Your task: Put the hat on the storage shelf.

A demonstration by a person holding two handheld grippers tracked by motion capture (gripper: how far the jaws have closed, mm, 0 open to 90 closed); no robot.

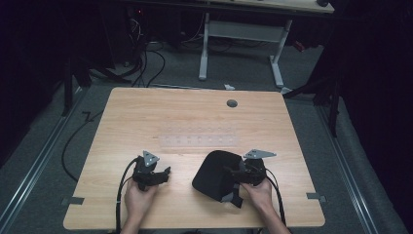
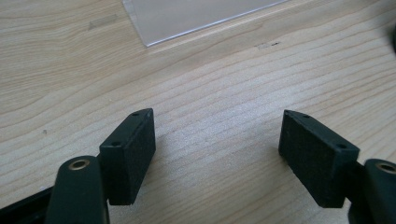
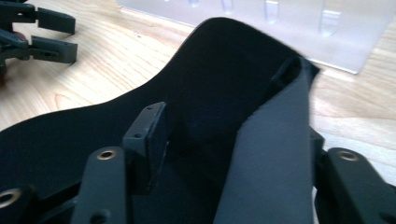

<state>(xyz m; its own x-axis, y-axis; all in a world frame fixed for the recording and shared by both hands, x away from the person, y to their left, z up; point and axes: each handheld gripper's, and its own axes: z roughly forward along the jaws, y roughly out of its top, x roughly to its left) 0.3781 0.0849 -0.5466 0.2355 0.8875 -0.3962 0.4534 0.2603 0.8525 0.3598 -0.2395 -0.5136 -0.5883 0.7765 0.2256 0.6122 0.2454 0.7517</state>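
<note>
A soft black fabric piece [image 1: 214,174] with a rounded, curved edge and a grey underside flap folded up lies on the pale wooden counter [image 1: 195,122], near its front edge. The right tongs [image 1: 236,173] straddle that flap, jaws parted, grip unclear. The left tongs [image 1: 165,173] rest open, well apart.

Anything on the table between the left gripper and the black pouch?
No. In the high view, bare wood separates the left gripper from the black pouch; the clear plastic strip lies farther back.
</note>
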